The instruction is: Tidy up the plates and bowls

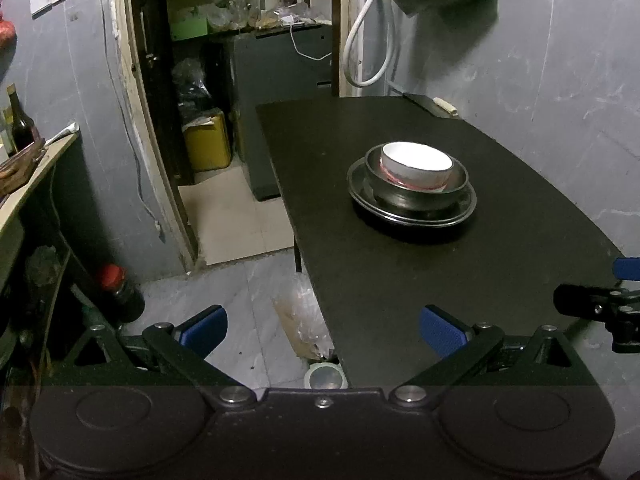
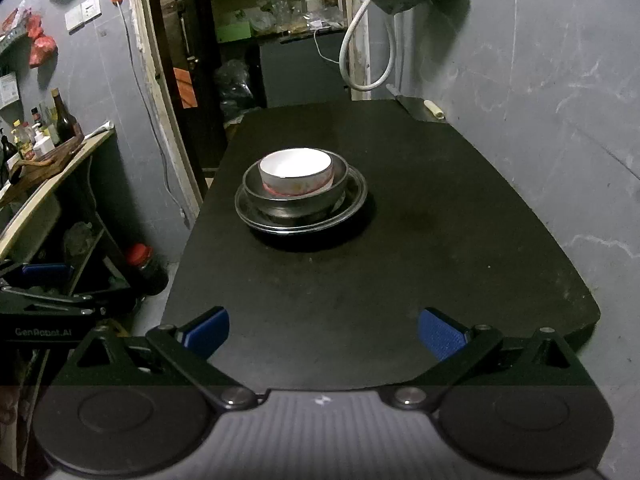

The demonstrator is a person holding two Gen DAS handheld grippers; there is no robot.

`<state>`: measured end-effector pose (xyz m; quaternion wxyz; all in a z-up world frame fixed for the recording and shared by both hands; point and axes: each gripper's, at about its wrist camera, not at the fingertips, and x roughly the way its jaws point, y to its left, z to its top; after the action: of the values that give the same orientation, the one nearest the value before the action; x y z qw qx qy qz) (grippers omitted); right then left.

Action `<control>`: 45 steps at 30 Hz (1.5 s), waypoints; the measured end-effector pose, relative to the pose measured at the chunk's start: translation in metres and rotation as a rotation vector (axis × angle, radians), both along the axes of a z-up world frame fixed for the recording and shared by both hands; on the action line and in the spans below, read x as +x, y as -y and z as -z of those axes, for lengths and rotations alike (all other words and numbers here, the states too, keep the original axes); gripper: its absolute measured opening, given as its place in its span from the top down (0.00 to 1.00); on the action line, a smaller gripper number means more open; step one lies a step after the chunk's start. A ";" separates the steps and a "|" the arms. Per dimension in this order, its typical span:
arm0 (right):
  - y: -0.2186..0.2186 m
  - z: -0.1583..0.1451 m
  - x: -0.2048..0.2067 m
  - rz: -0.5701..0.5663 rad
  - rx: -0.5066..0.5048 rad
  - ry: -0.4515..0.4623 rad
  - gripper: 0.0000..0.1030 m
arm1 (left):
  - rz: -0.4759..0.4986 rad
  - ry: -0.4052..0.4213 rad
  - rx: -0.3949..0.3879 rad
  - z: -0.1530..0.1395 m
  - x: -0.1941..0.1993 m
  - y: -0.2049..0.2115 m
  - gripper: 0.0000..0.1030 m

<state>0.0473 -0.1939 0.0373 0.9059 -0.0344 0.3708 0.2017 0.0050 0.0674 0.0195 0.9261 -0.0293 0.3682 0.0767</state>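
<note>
On the black table (image 1: 400, 280) (image 2: 400, 280) stands one stack: a white bowl (image 1: 416, 162) (image 2: 296, 172) nested in a steel bowl (image 1: 416, 192) (image 2: 296, 200), which rests on steel plates (image 1: 412, 212) (image 2: 300, 220). My left gripper (image 1: 324, 328) hangs open over the table's near left edge, well short of the stack, with nothing between its blue pads. My right gripper (image 2: 324, 330) is open over the near end of the table, also empty and far from the stack. The right gripper's tip (image 1: 600, 304) shows at the right edge of the left wrist view.
A grey wall runs along the table's right side. A doorway (image 2: 240, 60) with cluttered shelves lies beyond the far end. A side counter (image 2: 52, 168) with bottles stands on the left, a red-capped bottle (image 1: 120, 292) and a plastic bag (image 1: 308, 320) on the floor below.
</note>
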 end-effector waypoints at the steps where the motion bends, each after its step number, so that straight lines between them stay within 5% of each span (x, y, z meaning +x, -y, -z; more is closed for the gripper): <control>1: 0.001 0.000 0.001 -0.001 -0.001 0.001 0.00 | -0.002 0.002 -0.001 0.000 0.000 0.001 0.01; 45: 0.007 -0.006 -0.010 -0.006 -0.002 0.020 0.00 | -0.014 0.014 0.001 -0.006 -0.006 0.008 0.01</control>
<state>0.0371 -0.2012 0.0434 0.9089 -0.0384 0.3618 0.2038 -0.0010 0.0596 0.0259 0.9282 -0.0318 0.3613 0.0831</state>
